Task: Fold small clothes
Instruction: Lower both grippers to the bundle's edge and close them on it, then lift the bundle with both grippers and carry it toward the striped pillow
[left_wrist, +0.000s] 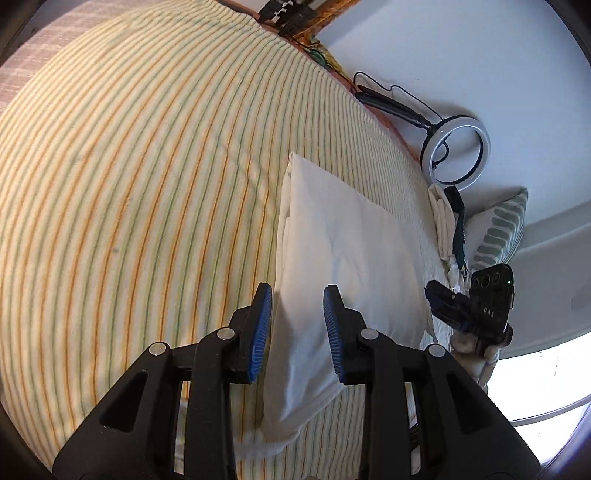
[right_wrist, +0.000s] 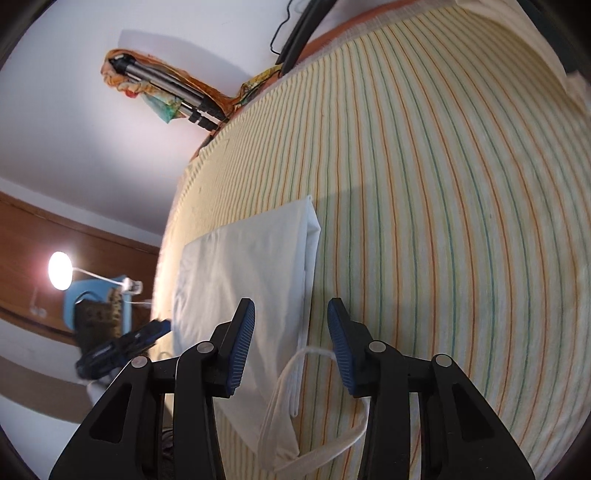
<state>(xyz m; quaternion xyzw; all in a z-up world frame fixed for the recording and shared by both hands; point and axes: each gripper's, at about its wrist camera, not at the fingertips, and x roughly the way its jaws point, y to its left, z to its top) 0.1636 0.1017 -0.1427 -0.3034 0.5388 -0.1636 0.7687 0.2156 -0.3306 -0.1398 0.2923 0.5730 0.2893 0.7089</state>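
Observation:
A white garment (left_wrist: 343, 254) lies folded into a long flat rectangle on the striped bed sheet (left_wrist: 140, 177). My left gripper (left_wrist: 297, 332) is open, its blue pads on either side of the garment's near end, just above it. In the right wrist view the same garment (right_wrist: 243, 266) lies flat, with loose shoulder straps (right_wrist: 295, 373) trailing at its near end. My right gripper (right_wrist: 291, 349) is open and empty, hovering over the strap end. The other gripper (right_wrist: 122, 347) shows at the left, and the right one shows in the left wrist view (left_wrist: 469, 306).
A ring light on a stand (left_wrist: 456, 151) lies at the bed's far edge beside a patterned pillow (left_wrist: 498, 229) and folded white cloth (left_wrist: 445, 221). A tripod (right_wrist: 166, 92) lies on a colourful cloth. A lit desk lamp (right_wrist: 61, 275) and blue chair (right_wrist: 92, 299) stand beyond.

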